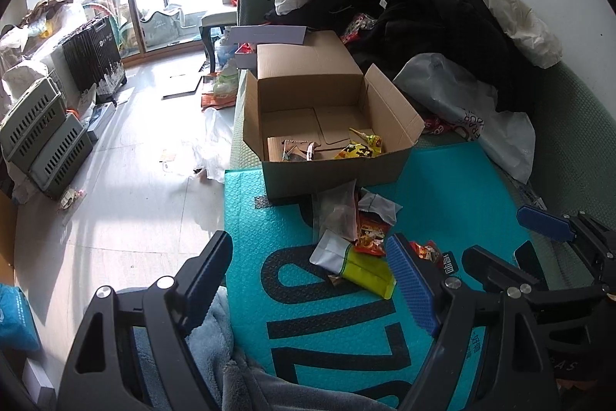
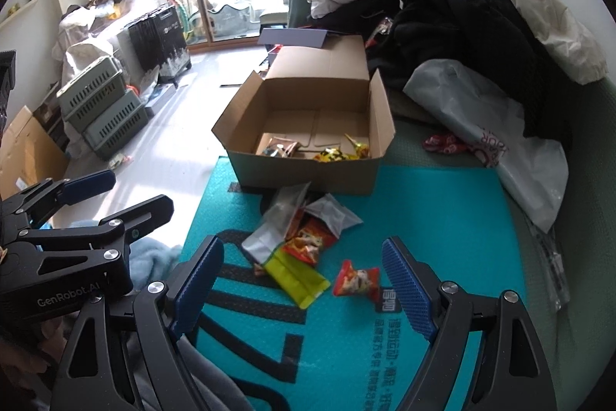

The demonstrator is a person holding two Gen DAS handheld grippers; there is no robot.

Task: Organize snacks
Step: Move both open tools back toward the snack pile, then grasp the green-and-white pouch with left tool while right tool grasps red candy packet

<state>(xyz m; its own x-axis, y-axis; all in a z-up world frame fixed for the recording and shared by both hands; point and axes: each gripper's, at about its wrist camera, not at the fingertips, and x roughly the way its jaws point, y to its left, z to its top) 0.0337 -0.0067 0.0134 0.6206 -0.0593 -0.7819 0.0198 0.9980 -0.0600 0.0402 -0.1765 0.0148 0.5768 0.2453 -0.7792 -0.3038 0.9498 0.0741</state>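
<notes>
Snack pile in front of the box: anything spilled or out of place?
Yes. Most packets lie in a loose heap on the teal mat, outside the box, some overlapping. One red packet sits apart from the heap. Only a few snacks are in the box.

Open cardboard box (image 2: 308,156) at twelve o'clock, several snack packets inside. Loose pile of snack packets (image 2: 296,237) on teal mat, centre; small red packet (image 2: 356,280) apart at four o'clock.
</notes>
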